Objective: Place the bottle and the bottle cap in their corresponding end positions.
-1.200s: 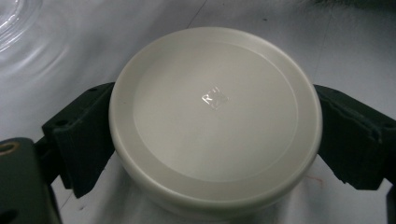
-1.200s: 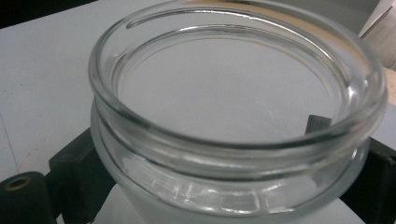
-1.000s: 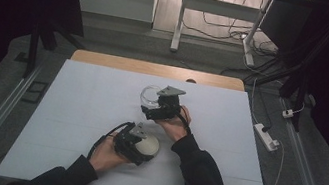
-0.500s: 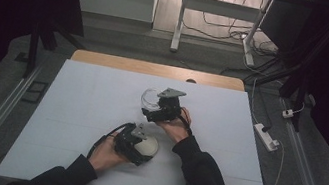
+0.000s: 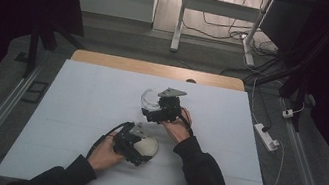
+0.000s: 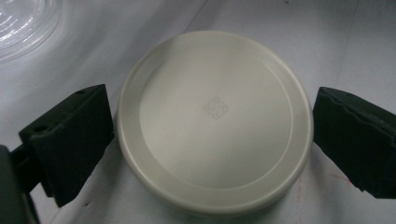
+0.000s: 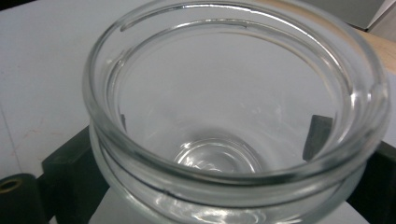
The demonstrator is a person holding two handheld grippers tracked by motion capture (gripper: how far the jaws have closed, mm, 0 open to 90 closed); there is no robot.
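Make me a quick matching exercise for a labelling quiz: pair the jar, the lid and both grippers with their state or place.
Things:
1. glass jar
2. cream lid
3. left gripper
4. right gripper

States:
A. lies flat on the white table, off the jar
B. jaws at either side of the jar's body
C. clear, empty, mouth uncovered
D. open, jaws on either side of the lid, a gap at its right jaw

Pairs: 1-C, 2-A, 3-D, 4-B

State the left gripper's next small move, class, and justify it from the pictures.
Probably close the left gripper on the cream lid: its jaws stand open either side of the lid, which lies flat on the table, while the right gripper holds the lidless glass jar.
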